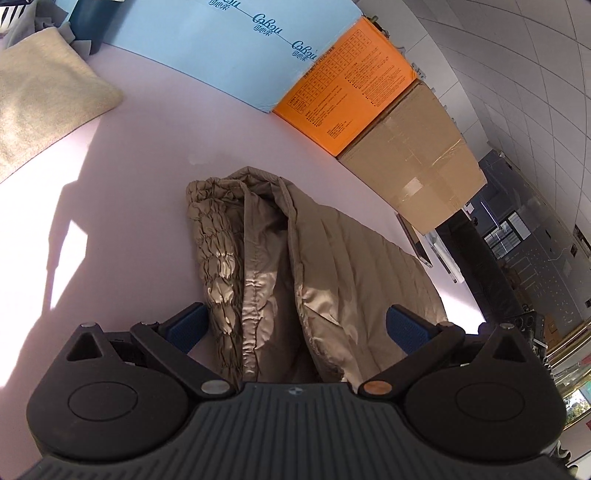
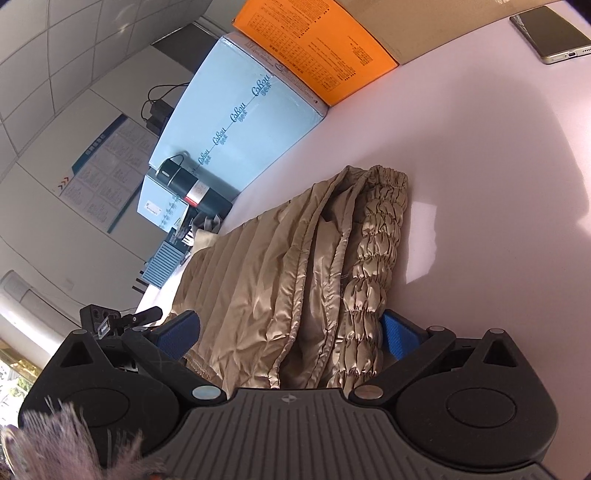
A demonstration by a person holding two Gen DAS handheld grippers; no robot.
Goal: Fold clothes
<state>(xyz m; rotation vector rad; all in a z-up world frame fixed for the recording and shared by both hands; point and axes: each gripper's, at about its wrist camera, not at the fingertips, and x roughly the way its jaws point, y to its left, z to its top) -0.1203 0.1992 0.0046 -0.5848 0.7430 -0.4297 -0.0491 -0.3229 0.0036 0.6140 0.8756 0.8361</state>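
A tan quilted jacket lies bunched lengthwise on the pale pink table, its elastic hem ruffled along one edge. My left gripper is open, and its blue pads straddle the near end of the jacket. In the right wrist view the same jacket runs away from me, ruffled hem on its right side. My right gripper is open too, with the fabric filling the gap between its wide-set blue pads. Neither pair of fingers visibly pinches the cloth.
A light blue box, an orange box and a taped cardboard box line the table's far edge. A folded beige cloth lies far left. A phone rests on the table, and a dark flask lies by the blue box.
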